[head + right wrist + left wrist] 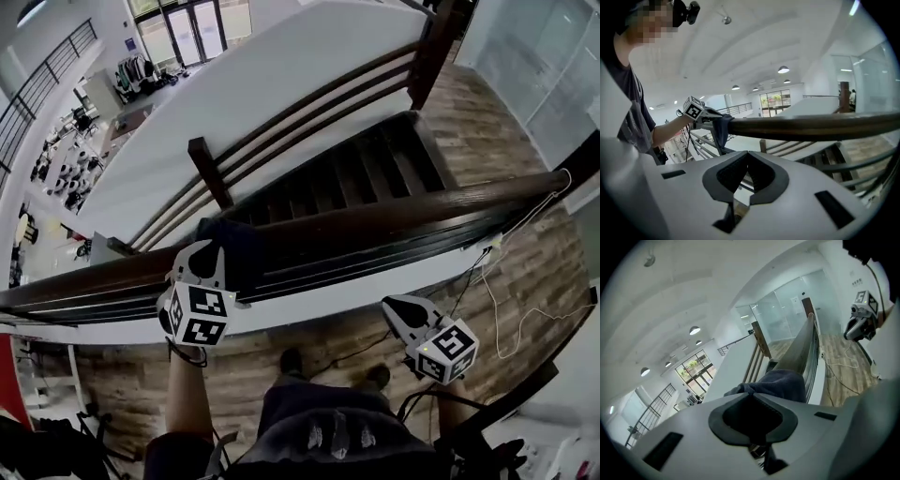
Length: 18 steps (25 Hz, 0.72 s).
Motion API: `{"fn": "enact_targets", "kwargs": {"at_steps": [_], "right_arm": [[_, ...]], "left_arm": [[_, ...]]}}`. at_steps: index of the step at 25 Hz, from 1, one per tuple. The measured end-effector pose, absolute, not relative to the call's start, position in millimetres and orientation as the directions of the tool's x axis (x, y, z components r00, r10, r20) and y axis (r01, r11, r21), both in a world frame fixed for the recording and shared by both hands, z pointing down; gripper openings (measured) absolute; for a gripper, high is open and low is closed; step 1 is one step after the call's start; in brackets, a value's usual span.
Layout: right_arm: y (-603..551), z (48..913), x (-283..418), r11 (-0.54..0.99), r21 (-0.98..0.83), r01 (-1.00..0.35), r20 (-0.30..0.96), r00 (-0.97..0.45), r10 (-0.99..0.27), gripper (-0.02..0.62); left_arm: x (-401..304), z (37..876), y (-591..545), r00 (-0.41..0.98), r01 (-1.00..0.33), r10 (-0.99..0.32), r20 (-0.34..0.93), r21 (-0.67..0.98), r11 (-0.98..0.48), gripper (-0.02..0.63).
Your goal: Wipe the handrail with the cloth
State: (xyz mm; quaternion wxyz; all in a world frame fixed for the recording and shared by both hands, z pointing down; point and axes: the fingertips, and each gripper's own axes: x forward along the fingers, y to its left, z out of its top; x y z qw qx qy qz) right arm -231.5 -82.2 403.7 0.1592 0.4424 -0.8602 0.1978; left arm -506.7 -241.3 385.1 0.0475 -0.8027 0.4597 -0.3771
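dark cloth (236, 255) draped over the left part of the wooden handrail (403, 217), pinched in the closed left tongs (753, 394). right tongs (746, 153) closed, empty, nearer, off the rail. wiping seems about to begin: next, slide the cloth right, pressing down.

text: none legible | left cube (199, 315), right cube (448, 351): bore only black-and-white square patterns, no letters
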Motion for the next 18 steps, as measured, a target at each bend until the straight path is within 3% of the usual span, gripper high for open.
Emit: {"fn": "enact_targets", "kwargs": {"at_steps": [7,12,18], "right_arm": [[-4.8,420.2,-43.4,0.387,-0.282,-0.878,0.395,-0.474,-0.787,0.003],[49.5,440.6,71.8,0.302,-0.366,-0.880,0.406,-0.443,-0.799,0.003],[47.3,452.2,156.4,0.233,-0.384,-0.893,0.422,-0.394,-0.817,0.002]], "left_arm": [[-395.7,385.2,-263.4,0.171,-0.691,-0.774,0.610,-0.485,-0.535,0.032],[-270.1,390.3,-261.5,0.219,-0.674,-0.764,0.607,-0.472,-0.568,0.032],[-111.6,391.2,-268.4,0.315,-0.568,-0.762,0.567,-0.531,-0.629,0.032]]}}
